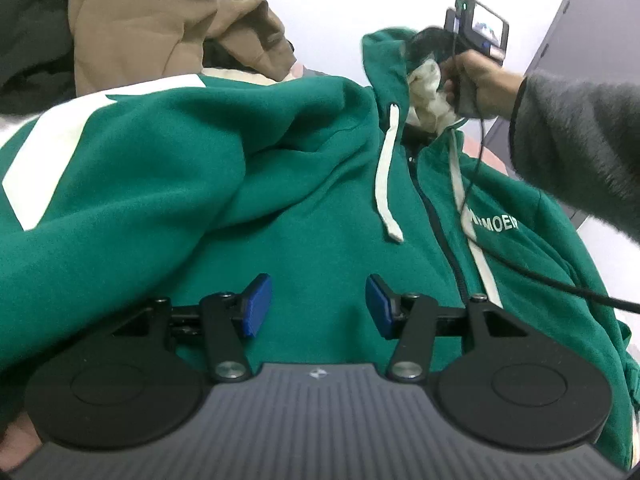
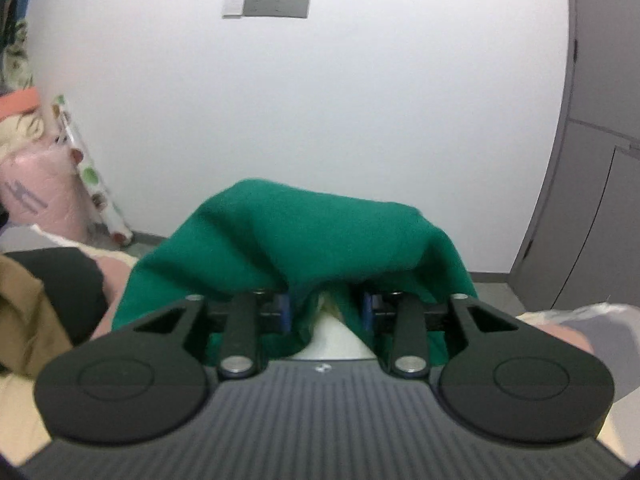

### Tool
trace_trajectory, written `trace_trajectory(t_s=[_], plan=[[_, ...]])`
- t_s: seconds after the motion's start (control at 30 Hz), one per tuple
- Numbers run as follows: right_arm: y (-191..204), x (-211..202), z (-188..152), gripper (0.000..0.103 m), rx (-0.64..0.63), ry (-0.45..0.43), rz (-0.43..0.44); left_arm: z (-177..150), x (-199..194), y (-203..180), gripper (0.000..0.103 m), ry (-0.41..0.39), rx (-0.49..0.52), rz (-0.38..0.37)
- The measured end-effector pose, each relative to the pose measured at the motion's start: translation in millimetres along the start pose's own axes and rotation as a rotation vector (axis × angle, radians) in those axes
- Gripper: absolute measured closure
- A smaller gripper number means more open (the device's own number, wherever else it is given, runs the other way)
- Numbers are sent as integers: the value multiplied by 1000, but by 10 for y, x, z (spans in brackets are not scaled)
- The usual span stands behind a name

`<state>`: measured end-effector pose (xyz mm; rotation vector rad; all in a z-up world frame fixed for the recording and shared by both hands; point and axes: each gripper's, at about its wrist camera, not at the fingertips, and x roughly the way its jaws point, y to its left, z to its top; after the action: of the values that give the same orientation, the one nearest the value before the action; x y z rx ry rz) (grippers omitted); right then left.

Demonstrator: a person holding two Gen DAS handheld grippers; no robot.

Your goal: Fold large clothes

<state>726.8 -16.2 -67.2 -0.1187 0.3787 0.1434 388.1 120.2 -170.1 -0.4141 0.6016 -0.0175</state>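
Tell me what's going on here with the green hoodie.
A person is folding a green zip hoodie with a handheld gripper in each hand. The right gripper has the hood bunched between its jaws and holds it up off the rest of the garment. The left gripper hangs open over the chest, gripping nothing. A tan garment lies behind. The hoodie isn't folded yet.

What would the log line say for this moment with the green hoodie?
left tool: open, empty, over green hoodie | right tool: hood bunched between its fingers, lifted | fold: not done
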Motion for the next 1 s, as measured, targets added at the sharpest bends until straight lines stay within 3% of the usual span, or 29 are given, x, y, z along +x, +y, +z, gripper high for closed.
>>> trace_trajectory(t_s=[0.07, 0.1, 0.23, 0.43, 0.57, 0.7, 1.0], plan=[[-54, 28, -119, 27, 31, -21, 6, -18, 2, 7, 45, -11, 0, -1], [-75, 20, -165, 24, 46, -32, 7, -29, 3, 7, 45, -15, 4, 0], [-229, -113, -325, 24, 82, -5, 36, -54, -27, -11, 45, -17, 12, 2], [-388, -714, -478, 24, 107, 21, 54, -48, -141, 0, 45, -25, 2, -2], [-504, -1349, -677, 24, 140, 59, 78, 4, -325, 14, 45, -29, 44, 22], [-579, -2108, -956, 24, 252, 125, 109, 37, -510, 56, 45, -32, 19, 32], [-991, -3813, -1591, 24, 301, 68, 126, -169, -795, -29, 45, -13, 49, 167]])
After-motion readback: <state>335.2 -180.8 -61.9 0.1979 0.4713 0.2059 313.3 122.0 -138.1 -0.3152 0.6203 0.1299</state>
